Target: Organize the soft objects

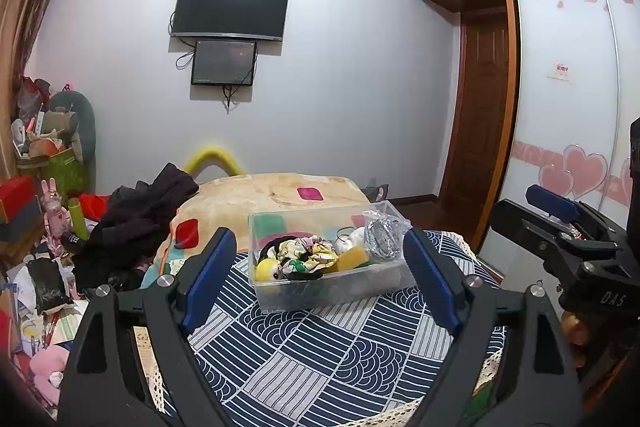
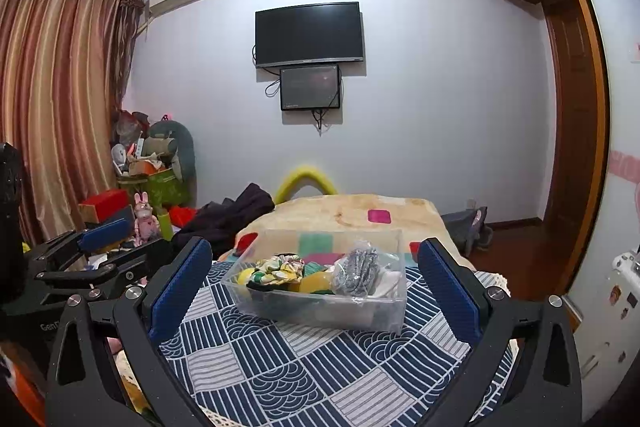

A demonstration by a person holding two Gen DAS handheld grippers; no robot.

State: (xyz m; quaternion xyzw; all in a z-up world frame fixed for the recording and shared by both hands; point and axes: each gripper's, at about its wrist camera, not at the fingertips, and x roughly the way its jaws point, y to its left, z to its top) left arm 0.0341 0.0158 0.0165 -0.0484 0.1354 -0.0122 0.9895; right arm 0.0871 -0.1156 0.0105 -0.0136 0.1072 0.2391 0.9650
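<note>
A clear plastic box [image 1: 384, 277] [image 2: 320, 311] stands on the blue-and-white patterned cloth [image 1: 320, 359] [image 2: 304, 367]. It holds soft things: a floral fabric bundle [image 1: 310, 253] [image 2: 280, 269], a yellow plush ball [image 1: 266, 269] [image 2: 245, 275], a yellow sponge [image 1: 354, 257] [image 2: 314, 283] and a silvery scrubber in a clear bag [image 1: 384, 235] [image 2: 358, 271]. My left gripper [image 1: 320, 275] is open and empty, held short of the box. My right gripper [image 2: 316, 281] is open and empty, also short of the box; it shows at the right edge of the left wrist view [image 1: 560, 227].
A beige blanket [image 1: 280, 197] [image 2: 360, 211] lies behind the box. Dark clothes [image 1: 136, 219] [image 2: 232, 213] are piled at the left. Cluttered boxes and toys [image 1: 48, 187] [image 2: 140, 195] fill the left corner. A wardrobe [image 1: 572, 87] and door [image 2: 576, 107] stand at the right.
</note>
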